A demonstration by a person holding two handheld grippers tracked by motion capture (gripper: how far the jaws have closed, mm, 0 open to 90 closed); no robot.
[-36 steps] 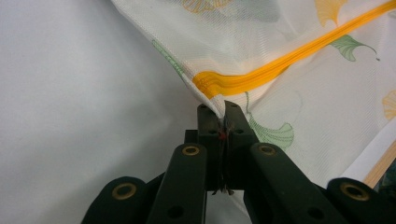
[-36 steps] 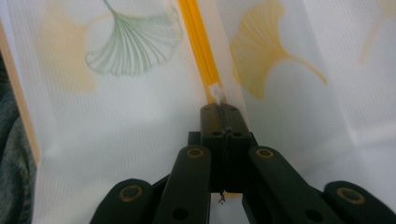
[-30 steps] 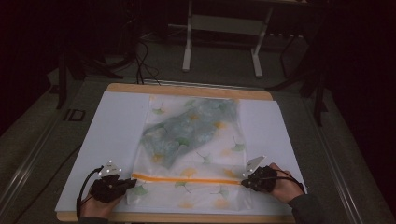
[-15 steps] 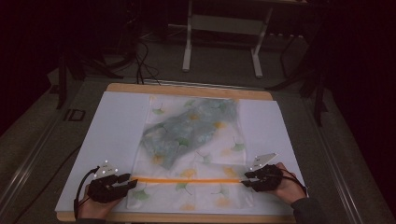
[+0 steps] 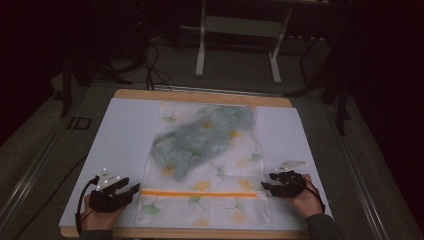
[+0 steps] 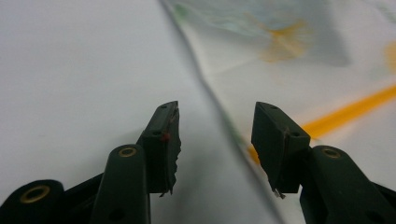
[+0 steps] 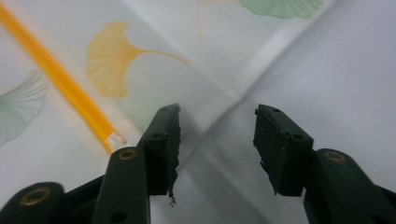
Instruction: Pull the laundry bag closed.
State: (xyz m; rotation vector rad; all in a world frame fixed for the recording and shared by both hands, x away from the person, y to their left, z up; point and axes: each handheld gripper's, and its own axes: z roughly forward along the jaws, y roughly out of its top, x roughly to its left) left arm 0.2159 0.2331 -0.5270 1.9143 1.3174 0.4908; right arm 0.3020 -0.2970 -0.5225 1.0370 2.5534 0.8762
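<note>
A translucent bag [image 5: 235, 150] printed with ginkgo leaves lies flat on the white sheet [image 5: 120, 135]. A folded greenish cloth [image 5: 195, 140] is inside it, and an orange zip strip [image 5: 200, 193] runs across its near end. My left gripper [image 5: 132, 186] rests at the strip's left end, and its jaws have just been opening. In the left gripper view the bag's edge [image 6: 219, 102] runs below the gap, untouched. My right gripper [image 5: 267, 181] sits at the strip's right end and has likewise just been opening. The bag's edge [image 7: 261, 70] lies under its gap, and the strip's end [image 7: 109, 135] is beside one jaw.
The sheet covers a wooden table [image 5: 200, 96] whose far edge shows bare. Beyond it stand a pale metal frame [image 5: 237, 30] and dark stands, with cables on the floor [image 5: 150, 60]. Bare sheet lies left and right of the bag.
Both grippers were shut at the ends of the orange strip and now stand open. The strip has come a little nearer the table's front edge and lies flat.
</note>
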